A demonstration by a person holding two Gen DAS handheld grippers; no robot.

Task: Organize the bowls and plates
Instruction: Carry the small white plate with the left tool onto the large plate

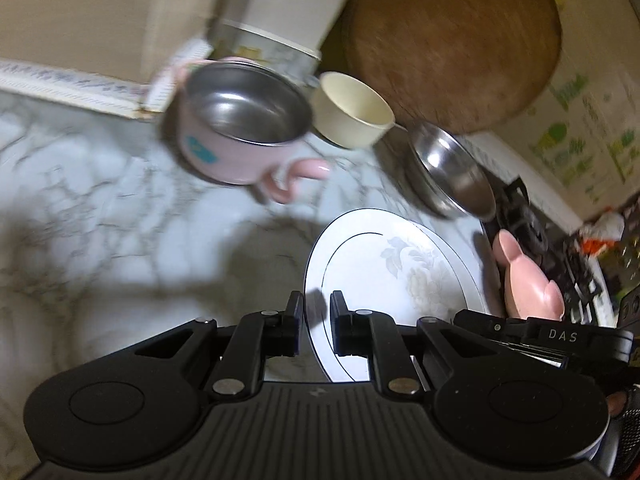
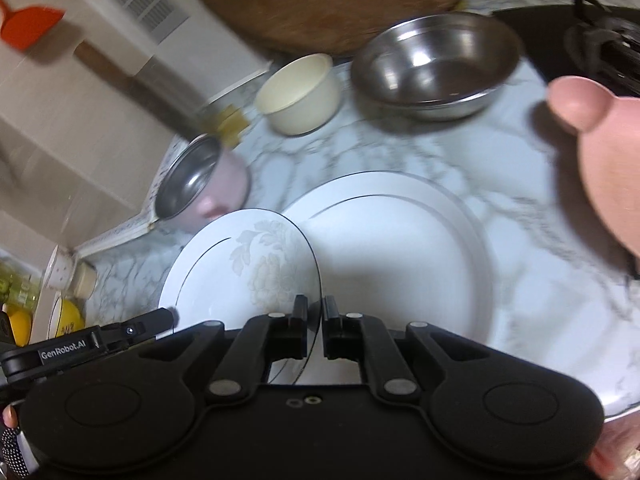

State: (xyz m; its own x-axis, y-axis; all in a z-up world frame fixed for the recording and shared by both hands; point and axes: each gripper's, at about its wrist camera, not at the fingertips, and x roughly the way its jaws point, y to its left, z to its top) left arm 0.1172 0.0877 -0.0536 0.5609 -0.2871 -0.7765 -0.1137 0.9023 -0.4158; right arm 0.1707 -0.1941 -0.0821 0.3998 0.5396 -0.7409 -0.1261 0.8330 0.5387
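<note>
Both grippers clamp the same floral plate (image 2: 240, 272) by its rim: the left gripper (image 1: 316, 320) has its jaws together on the near-left edge, the right gripper (image 2: 315, 324) pinches the opposite edge. The plate appears held just above a larger white plate (image 2: 400, 248) that lies on the marble counter (image 2: 440, 160); I cannot tell whether the two touch.

Step in hand, as I judge it: stacking the floral plate onto the larger one. To do it well, both hands need to keep level with each other so the rim does not twist out of either pinch, centre the small plate over the big one, lower gently, and release both sides together.

Surroundings: a pink steel-lined mug (image 1: 240, 124) stands to the left near the counter's edge strip, a cream bowl (image 1: 352, 110) behind it, a steel bowl (image 2: 436, 68) to the right of that. A round wooden board (image 1: 452, 44) leans at the back. A pink rounded object (image 2: 608, 152) sits close on the right, just beside the large plate, the likeliest thing to be knocked by the right hand. The stove grate (image 1: 524, 216) lies beyond it.
</note>
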